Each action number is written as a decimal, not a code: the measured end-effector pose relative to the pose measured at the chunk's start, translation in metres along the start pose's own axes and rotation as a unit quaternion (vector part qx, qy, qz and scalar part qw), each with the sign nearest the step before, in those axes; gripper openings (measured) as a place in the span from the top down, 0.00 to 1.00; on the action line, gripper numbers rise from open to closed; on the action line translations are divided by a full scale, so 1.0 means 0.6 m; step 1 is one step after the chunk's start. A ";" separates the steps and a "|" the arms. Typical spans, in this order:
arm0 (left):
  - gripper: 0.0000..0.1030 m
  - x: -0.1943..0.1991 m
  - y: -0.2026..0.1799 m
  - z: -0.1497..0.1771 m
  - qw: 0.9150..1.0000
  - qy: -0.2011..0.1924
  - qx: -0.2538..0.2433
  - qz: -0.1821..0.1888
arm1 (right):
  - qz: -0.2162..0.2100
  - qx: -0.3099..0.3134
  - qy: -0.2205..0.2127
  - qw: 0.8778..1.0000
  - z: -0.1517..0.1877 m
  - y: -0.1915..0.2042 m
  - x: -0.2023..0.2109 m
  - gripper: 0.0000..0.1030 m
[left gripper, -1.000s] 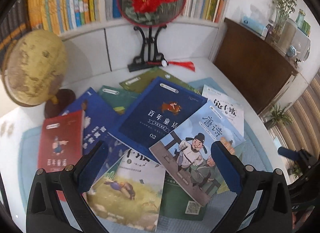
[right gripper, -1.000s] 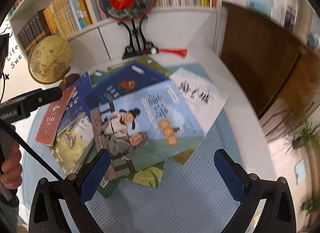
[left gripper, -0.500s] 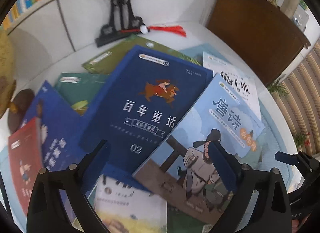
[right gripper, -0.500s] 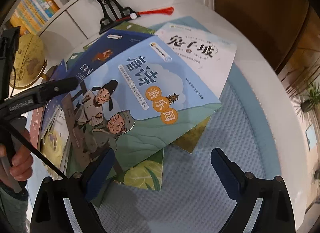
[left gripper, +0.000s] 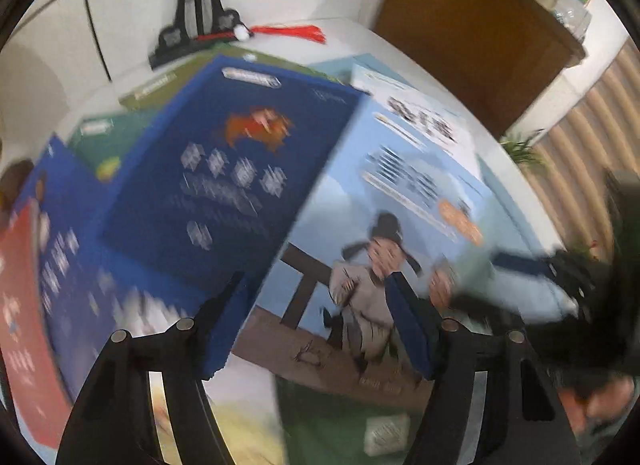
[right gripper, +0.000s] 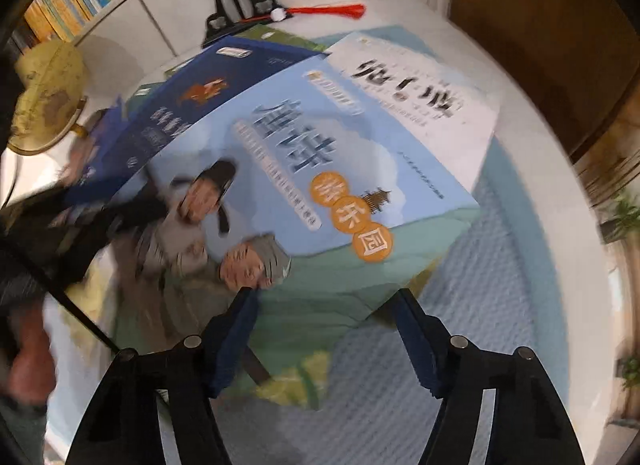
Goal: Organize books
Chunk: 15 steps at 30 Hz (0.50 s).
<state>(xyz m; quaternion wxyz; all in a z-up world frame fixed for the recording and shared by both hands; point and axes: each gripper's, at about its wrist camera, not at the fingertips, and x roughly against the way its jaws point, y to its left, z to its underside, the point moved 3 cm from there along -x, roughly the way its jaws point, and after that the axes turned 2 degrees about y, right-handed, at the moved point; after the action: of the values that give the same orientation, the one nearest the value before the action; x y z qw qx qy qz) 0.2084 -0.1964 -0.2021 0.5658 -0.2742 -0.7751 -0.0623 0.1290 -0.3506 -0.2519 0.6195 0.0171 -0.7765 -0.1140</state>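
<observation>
Several books lie overlapped on a light blue mat. On top is a light blue poetry book (left gripper: pixel 400 225) with two cartoon men, also in the right wrist view (right gripper: pixel 320 193). A dark blue book (left gripper: pixel 240 169) lies left of it, a white book (right gripper: pixel 416 97) to its far right, a red book (left gripper: pixel 20 305) at far left. My left gripper (left gripper: pixel 316 309) is open, low over the light blue book's near-left corner. My right gripper (right gripper: pixel 324 313) is open, low over that book's near edge. Both views are blurred.
A black fan stand (right gripper: pixel 232 13) with a red tassel (right gripper: pixel 332 10) stands at the back. A globe (right gripper: pixel 48 93) is at the back left, a brown cabinet (left gripper: pixel 472 33) at the right. The blue mat (right gripper: pixel 480 305) is bare near right.
Both grippers have moved down and closer to the light blue book. Their jaws stand narrower than before but still apart. The books have not moved.
</observation>
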 end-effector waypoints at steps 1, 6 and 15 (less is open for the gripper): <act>0.35 0.006 -0.005 0.019 1.000 0.004 0.008 0.028 | -0.010 0.001 -0.002 1.000 -0.002 -0.006 0.001 0.33; 0.40 0.010 -0.014 0.067 0.997 0.013 0.042 0.064 | -0.009 0.018 0.002 1.000 -0.002 -0.034 0.005 0.33; 0.45 -0.006 -0.030 0.068 0.997 0.002 0.057 0.048 | -0.049 -0.009 0.038 0.998 0.060 -0.059 0.010 0.37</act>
<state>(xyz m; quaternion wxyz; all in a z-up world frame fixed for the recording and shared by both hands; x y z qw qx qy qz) 0.1658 -0.1965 -0.2158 0.5848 -0.2777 -0.7622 0.0087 0.0889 -0.3806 -0.2609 0.6423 0.0541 -0.7496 -0.1503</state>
